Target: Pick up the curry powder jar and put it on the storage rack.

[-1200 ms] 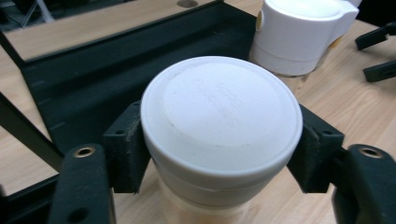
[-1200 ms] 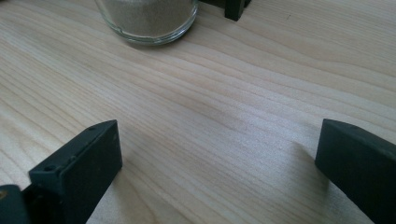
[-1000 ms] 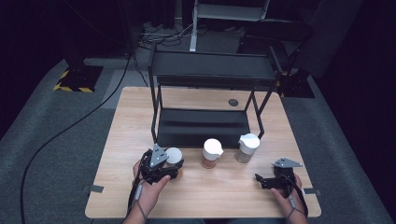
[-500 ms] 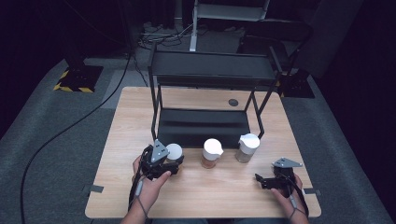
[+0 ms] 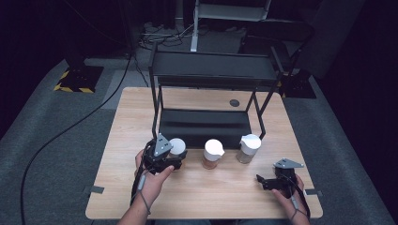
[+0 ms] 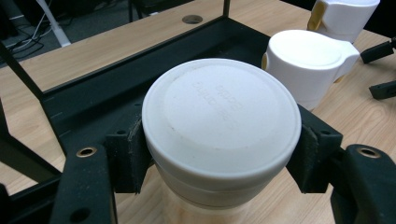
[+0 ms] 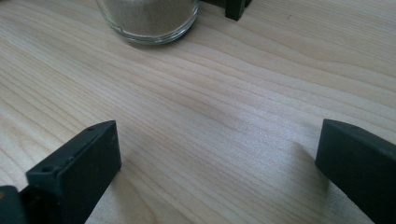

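Observation:
A glass jar with a flat white lid (image 6: 219,107) sits between the pads of my left gripper (image 6: 219,156), which is shut on it just under the lid's rim. From above, this jar (image 5: 177,146) and the left gripper (image 5: 171,157) are at the front left of the rack, with a hand behind them. Two more white-lidded jars stand in a row to the right: the middle jar (image 5: 213,153) and the right jar (image 5: 248,147). My right gripper (image 7: 219,158) is open over bare wood, low near the table's front right (image 5: 263,180).
A black two-tier rack (image 5: 211,70) stands at the middle back of the wooden table (image 5: 281,117), its lower shelf (image 5: 202,122) just behind the jars. The base of a jar with sandy contents (image 7: 149,18) lies ahead of the right gripper. A cable hole (image 5: 234,102) is behind the rack.
My left gripper has risen a little with the jar still in its jaws. The right gripper and the other two jars have stayed where they were.

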